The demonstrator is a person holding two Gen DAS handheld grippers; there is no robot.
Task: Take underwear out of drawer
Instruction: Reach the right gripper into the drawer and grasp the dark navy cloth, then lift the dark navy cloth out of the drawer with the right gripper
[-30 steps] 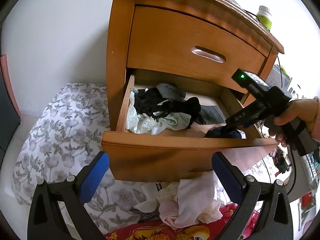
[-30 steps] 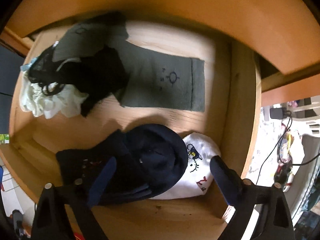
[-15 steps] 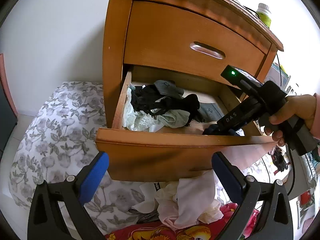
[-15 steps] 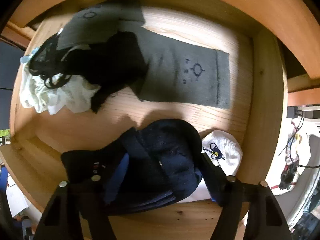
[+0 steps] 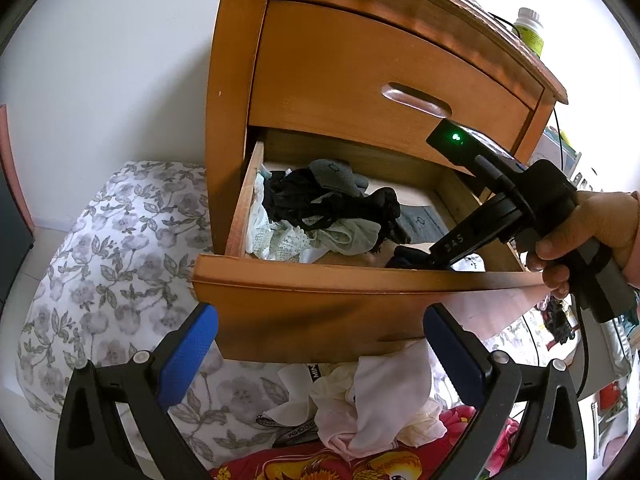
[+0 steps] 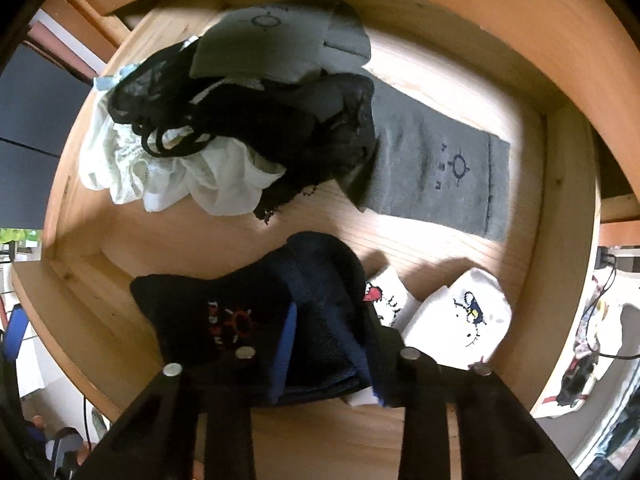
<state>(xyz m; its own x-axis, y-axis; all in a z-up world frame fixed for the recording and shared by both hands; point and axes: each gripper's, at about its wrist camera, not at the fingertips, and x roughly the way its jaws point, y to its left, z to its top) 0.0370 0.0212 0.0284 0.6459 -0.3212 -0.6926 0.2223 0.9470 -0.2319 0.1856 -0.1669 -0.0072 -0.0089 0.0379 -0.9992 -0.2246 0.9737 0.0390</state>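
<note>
Bright daylight, strong fisheye bending, dark vignetted corners

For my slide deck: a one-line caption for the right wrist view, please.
Right gripper, jaws just closing on a navy garment in the open drawer.

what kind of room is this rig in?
Most likely a bedroom: a wooden nightstand with its lower drawer open on socks and underwear, beside a grey floral duvet, with a pile of pale garments below.
</note>
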